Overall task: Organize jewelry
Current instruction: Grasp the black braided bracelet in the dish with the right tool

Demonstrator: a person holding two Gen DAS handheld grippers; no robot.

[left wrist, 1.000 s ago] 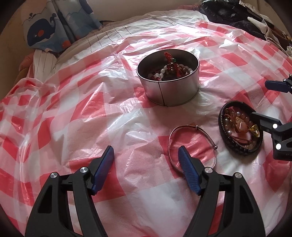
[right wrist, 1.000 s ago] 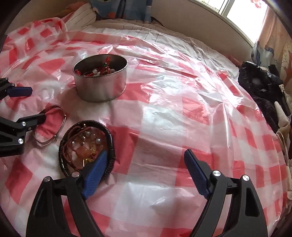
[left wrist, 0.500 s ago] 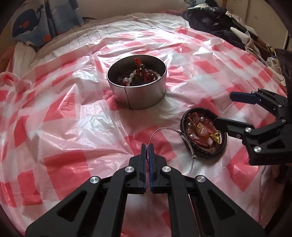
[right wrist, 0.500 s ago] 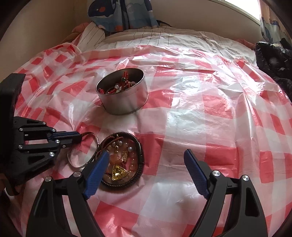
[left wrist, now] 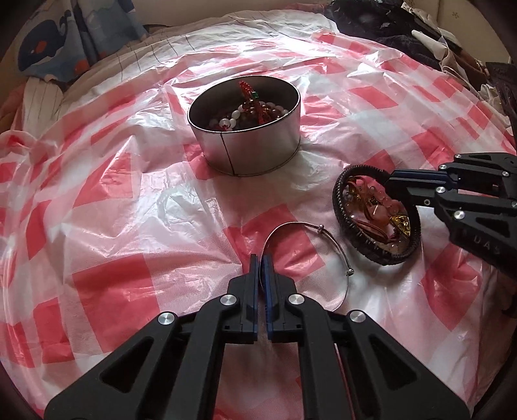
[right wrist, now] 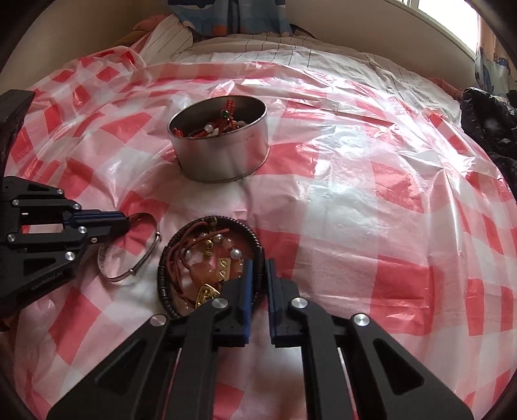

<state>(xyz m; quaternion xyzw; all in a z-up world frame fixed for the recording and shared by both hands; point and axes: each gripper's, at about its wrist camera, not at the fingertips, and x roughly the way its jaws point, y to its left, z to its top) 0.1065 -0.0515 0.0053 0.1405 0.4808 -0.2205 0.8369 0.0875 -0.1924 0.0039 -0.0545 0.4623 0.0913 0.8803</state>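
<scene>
Nearest in the left wrist view, the left gripper (left wrist: pixel 262 258) has its jaws closed on the near rim of the silver bangle (left wrist: pixel 310 255), which lies on the red-and-white checked plastic sheet (left wrist: pixel 129 226) covering the bed. Just right of the bangle, the black braided bracelet (left wrist: pixel 374 223) lies as a ring around a small heap of beads and gold pieces (left wrist: pixel 378 210). The right gripper (right wrist: pixel 258 274) has its jaws drawn narrow across the near right arc of that bracelet (right wrist: pixel 168 290) and appears to pinch it, though contact on the right jaw is hard to confirm. Farther off, at mid-sheet, stands the round metal tin (left wrist: pixel 245 129), which already holds red cord and pearl-like bead strands (left wrist: pixel 255 110). Beyond the sheet lie a whale-print cloth (left wrist: pixel 58 42) at far left and dark clothing (left wrist: pixel 387 26) at far right. Judged from this layout, the task is partly done: some jewelry sits in the tin, while the bangle, bracelet and loose heap remain outside it, both grasped pieces not yet visibly lifted.
</scene>
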